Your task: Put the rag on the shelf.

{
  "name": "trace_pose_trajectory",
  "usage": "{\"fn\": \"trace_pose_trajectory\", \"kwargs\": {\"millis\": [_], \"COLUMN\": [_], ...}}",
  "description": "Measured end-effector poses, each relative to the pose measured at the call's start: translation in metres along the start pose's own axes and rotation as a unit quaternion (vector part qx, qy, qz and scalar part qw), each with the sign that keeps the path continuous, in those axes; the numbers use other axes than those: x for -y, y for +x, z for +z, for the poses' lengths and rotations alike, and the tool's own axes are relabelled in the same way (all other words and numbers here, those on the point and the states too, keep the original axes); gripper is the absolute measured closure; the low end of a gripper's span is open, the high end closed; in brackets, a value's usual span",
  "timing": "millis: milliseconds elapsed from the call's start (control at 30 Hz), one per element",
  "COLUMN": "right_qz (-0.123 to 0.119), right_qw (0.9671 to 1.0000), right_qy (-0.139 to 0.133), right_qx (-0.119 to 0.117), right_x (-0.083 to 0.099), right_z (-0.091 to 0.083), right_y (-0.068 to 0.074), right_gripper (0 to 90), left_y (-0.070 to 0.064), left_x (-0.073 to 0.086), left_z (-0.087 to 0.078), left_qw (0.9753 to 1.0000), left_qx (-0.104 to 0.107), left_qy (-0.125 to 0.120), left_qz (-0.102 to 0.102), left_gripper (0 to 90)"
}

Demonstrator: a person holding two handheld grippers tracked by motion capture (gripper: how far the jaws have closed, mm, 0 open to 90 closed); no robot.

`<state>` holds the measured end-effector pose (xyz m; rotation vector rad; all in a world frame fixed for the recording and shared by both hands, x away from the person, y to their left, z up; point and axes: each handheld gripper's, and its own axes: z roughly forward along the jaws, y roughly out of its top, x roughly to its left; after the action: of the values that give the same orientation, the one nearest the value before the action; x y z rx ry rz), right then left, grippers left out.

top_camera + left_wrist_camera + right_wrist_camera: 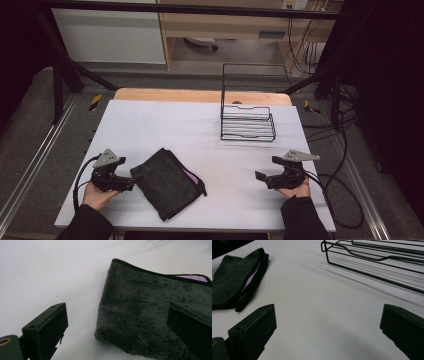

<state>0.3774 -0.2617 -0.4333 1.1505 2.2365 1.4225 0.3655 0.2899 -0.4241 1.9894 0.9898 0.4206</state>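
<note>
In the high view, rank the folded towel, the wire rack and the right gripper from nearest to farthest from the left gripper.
1. Folded towel, right beside the left gripper.
2. Right gripper, across the table's near edge.
3. Wire rack, far right side.

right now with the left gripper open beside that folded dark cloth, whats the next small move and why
Probably ease the left gripper forward so its open jaws straddle the folded dark cloth's near edge, then close. One jaw already overlaps the cloth in the left gripper view, the other sits over bare table, and nothing is gripped yet.
</note>
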Motion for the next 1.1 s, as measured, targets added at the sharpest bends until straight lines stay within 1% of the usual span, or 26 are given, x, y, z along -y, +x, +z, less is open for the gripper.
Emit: {"fn": "trace_pose_trajectory", "kwargs": {"millis": [367, 433, 633, 833, 867, 1067, 1100], "right_qz": [-0.001, -0.005, -0.010, -0.017, -0.015, -0.024, -0.024], "right_qw": [1.0000, 1.0000, 0.9999, 0.9996, 0.9995, 0.9990, 0.9990], "right_qy": [0.003, 0.006, 0.010, 0.017, 0.018, 0.028, 0.028], "right_qx": [0.002, 0.004, -0.004, -0.018, -0.019, -0.026, -0.026], "right_x": [-0.002, -0.003, -0.006, -0.011, -0.012, -0.016, -0.016], "right_z": [0.002, 0.004, 0.009, 0.019, 0.021, 0.032, 0.032], "right_y": [0.003, 0.006, 0.013, 0.026, 0.028, 0.042, 0.042], "right_gripper": [1.3, 1.3, 1.4, 2.7, 2.9, 4.0, 4.0], "left_y": [0.000, 0.000, 0.002, 0.002, 0.002, 0.002, 0.002], "left_x": [0.000, 0.001, 0.001, 0.002, 0.002, 0.002, 0.002], "left_z": [0.000, -0.001, -0.002, -0.001, -0.001, -0.001, -0.001], "left_qw": [1.0000, 1.0000, 1.0000, 1.0000, 1.0000, 1.0000, 1.0000], "left_qx": [-0.001, 0.000, -0.004, -0.005, -0.005, -0.005, -0.005], "left_qy": [0.000, -0.001, -0.002, -0.001, -0.001, -0.001, 0.000], "left_qz": [0.001, 0.001, -0.001, -0.003, -0.003, -0.005, -0.005], "left_gripper": [3.2, 3.2, 3.2, 3.2, 3.2, 3.3, 3.2]}}
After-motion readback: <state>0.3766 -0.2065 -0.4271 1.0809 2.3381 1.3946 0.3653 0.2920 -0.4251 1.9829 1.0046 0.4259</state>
